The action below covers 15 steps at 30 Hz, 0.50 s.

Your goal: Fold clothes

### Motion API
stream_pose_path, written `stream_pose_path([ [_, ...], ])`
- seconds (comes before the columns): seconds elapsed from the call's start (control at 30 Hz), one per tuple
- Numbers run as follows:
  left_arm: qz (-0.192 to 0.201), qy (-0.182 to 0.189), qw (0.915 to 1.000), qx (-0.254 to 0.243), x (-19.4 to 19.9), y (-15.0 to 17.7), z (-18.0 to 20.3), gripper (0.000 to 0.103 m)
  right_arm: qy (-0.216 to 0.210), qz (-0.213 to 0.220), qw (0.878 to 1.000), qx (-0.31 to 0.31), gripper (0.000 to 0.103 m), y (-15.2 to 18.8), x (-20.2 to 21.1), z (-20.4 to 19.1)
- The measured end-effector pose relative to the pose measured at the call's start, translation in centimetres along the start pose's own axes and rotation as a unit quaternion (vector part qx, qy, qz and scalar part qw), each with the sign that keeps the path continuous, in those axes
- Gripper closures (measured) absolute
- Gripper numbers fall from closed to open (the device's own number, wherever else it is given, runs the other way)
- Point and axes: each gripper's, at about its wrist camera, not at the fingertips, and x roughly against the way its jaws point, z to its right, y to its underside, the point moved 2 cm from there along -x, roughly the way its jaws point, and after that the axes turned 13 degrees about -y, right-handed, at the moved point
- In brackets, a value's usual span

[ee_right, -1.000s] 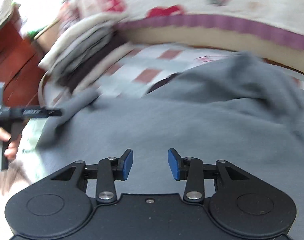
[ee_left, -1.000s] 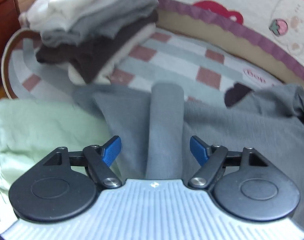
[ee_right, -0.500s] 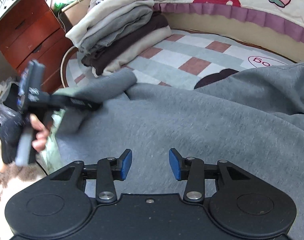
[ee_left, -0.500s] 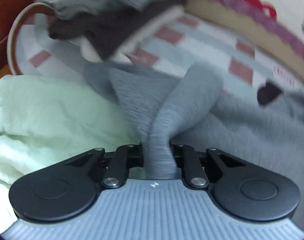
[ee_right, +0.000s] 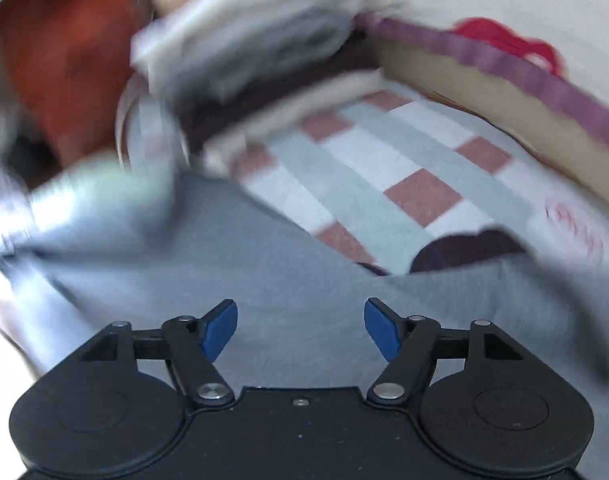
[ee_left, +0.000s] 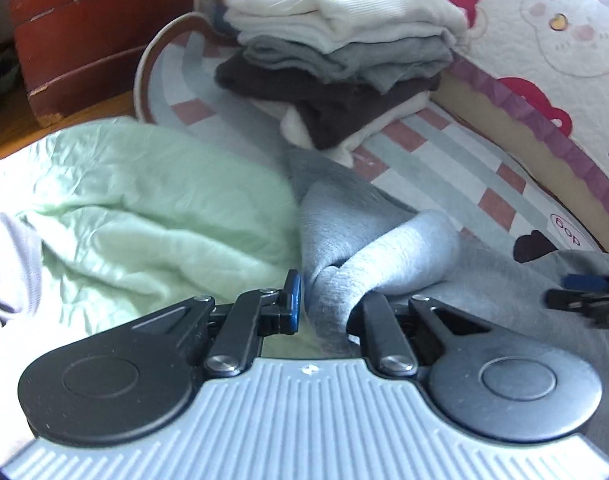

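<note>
Grey garment (ee_left: 384,248); pale green cloth (ee_left: 144,208); mat (ee_left: 444,160) checked white, grey-blue, dusty pink; folded stack (ee_left: 336,48) white, grey, dark brown.

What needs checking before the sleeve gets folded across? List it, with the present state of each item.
1. Left gripper shut on the grey sleeve: ok, cloth is pinched between the jaws.
2. Right gripper free of cloth: ok, its jaws are opening and nothing is between them.
3. Grey sweatshirt body lying flat: cannot tell, the right view is blurred.
4. Folded stack apart from the sweatshirt: ok.
5. Green bedding clear of the sleeve: not ok, it lies right against it.
</note>
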Motion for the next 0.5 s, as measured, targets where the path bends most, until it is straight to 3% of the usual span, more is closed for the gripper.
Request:
stream_pose_path([
  [0.07, -0.007, -0.004, 0.9999, 0.007, -0.2, 0.1, -0.8, 0.089, 0.025, -0.027, 0.999, 0.016, 0.029, -0.1, -1.9, 1.7],
  [0.23, -0.029, -0.018, 0.9994, 0.004, -1.3, 0.5, -1.1, 0.086, -0.053, -0.020, 0.994, -0.098, 0.029, -0.2, -3.9, 6.1],
  [0.27, -0.032, -0.022, 0.9993, 0.003, -1.4, 0.5, -1.0, 0.086, -0.072, -0.014, 0.991, -0.110, 0.038, 0.0, -4.0, 6.3],
  [0.3, -0.033, -0.023, 0.9992, 0.000, -1.3, 0.4, -0.9, 0.086, -0.100, -0.016, 0.990, -0.097, 0.072, 0.3, -4.1, 5.8],
  [0.33, -0.035, -0.024, 0.9991, -0.002, -1.3, 0.4, -0.7, 0.086, -0.122, -0.023, 0.990, -0.071, 0.090, 0.5, -4.2, 5.1],
  [0.4, -0.038, -0.026, 0.9989, -0.006, -1.2, 0.2, -0.5, 0.085, -0.133, -0.005, 0.990, -0.041, 0.096, 1.0, -3.2, 3.9],
  [0.5, -0.031, -0.056, 0.9969, -0.046, -0.6, -0.1, 0.1, 0.066, -0.189, 0.044, 0.979, -0.065, 0.097, 2.2, 0.4, 3.1],
])
